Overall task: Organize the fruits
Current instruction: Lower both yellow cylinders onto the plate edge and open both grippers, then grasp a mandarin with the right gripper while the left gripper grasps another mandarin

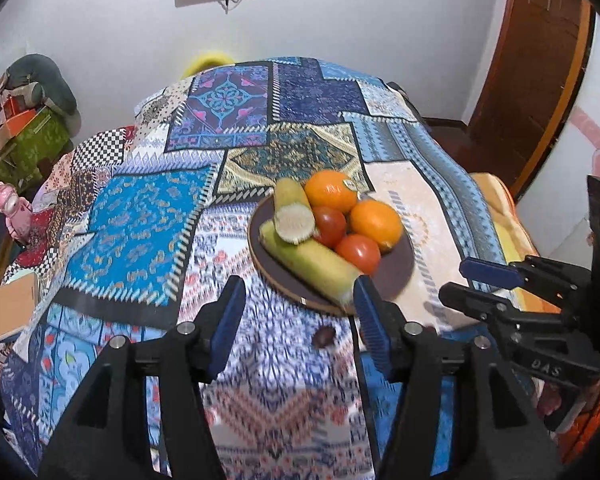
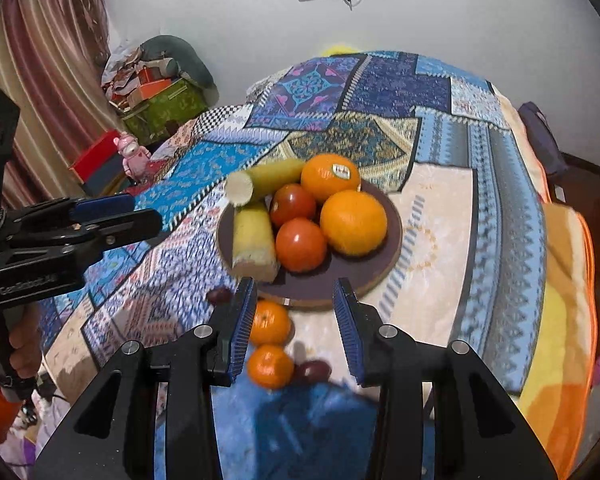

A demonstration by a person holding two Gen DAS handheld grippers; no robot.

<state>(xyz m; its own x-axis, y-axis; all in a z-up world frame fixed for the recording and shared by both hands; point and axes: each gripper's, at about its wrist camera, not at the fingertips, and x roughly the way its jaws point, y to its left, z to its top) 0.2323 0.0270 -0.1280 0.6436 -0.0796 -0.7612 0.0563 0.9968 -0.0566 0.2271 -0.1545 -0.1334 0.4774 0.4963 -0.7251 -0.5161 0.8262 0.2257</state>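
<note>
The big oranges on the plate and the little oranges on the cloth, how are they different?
The big oranges sit on the dark plate; the little oranges lie on the patterned cloth in front of it. The big ones look much larger. One big orange carries a sticker; the little ones show none. Both pairs are round and orange.

A round dark plate [image 2: 384,240] lies on the patchwork-covered table. On it two large oranges [image 2: 353,222] sit at the back and right, one bearing a sticker; two red tomatoes [image 2: 300,244] sit between them and two yellow-green corn cobs [image 2: 254,238], one cob leaning across the other. Off the plate, nearer the camera, two small mandarins [image 2: 270,365] lie side by side, with a dark grape [image 2: 318,370] touching the nearer one.
</note>
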